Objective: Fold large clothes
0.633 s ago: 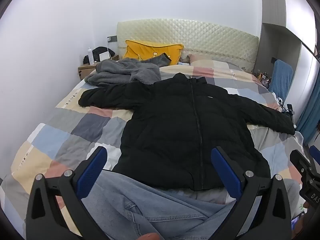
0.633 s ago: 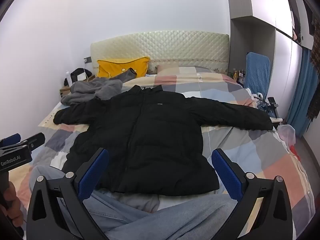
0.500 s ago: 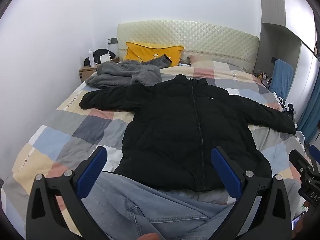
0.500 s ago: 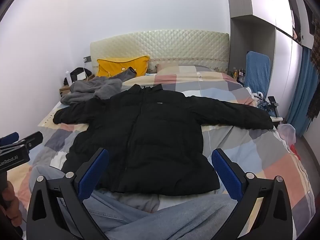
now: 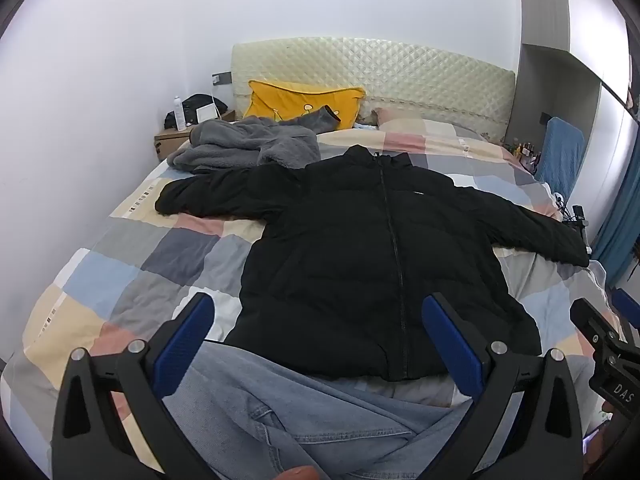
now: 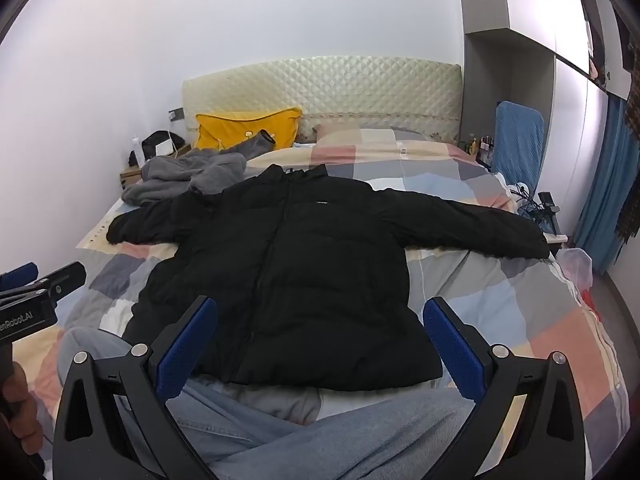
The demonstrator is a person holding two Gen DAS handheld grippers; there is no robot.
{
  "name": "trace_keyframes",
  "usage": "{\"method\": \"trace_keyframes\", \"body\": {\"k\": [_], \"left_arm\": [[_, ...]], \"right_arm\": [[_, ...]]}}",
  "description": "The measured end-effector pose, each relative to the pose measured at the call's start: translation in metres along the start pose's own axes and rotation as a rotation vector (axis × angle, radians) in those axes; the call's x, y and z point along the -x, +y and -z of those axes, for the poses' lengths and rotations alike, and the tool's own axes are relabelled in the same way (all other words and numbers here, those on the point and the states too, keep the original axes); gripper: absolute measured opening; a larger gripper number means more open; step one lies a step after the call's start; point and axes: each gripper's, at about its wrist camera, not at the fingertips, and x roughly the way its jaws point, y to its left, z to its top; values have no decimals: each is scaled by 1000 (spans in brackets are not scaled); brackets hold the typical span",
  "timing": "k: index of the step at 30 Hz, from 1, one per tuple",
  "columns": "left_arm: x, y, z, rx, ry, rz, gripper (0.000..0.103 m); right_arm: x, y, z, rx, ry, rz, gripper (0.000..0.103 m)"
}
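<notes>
A black puffer jacket (image 5: pixel 360 248) (image 6: pixel 288 272) lies flat on the checked bedspread (image 5: pixel 132 264), zipped, both sleeves spread out to the sides. My left gripper (image 5: pixel 318 340) hovers open over the jacket's hem, nothing between its blue pads. My right gripper (image 6: pixel 320 340) is likewise open above the hem, a little to the right. The left gripper (image 6: pixel 36 292) shows at the left edge of the right wrist view, and the right gripper's (image 5: pixel 604 340) tip shows at the right edge of the left wrist view. A person's jeans-clad legs (image 5: pixel 304 420) (image 6: pixel 304 440) lie under both grippers.
A grey fleece garment (image 5: pixel 248 144) (image 6: pixel 188 172) is heaped by the jacket's left sleeve. A yellow pillow (image 5: pixel 304 100) leans on the quilted headboard. A bedside table (image 5: pixel 172 140) stands at the far left, a blue chair (image 6: pixel 516 140) and blue curtain (image 6: pixel 600 208) at the right.
Both views have shifted slightly; the jacket sits a little lower in the left wrist view. The clothes have not moved, and both grippers stay open.
</notes>
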Motion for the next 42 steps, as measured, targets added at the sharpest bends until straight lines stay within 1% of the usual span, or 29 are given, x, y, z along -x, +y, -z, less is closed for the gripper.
{"method": "trace_keyframes", "body": {"k": [9,26,42], "left_arm": [[1,-1,-4,2,-1,3,103],[-2,-4,2,4,25,6,103],[-9,4,1,1,27,4,103]], "right_arm": [[1,-1,1,-1,-2,4,103],[-4,-6,0,-10,13,22,103],[-7,-8,2,-13,17,28,103]]}}
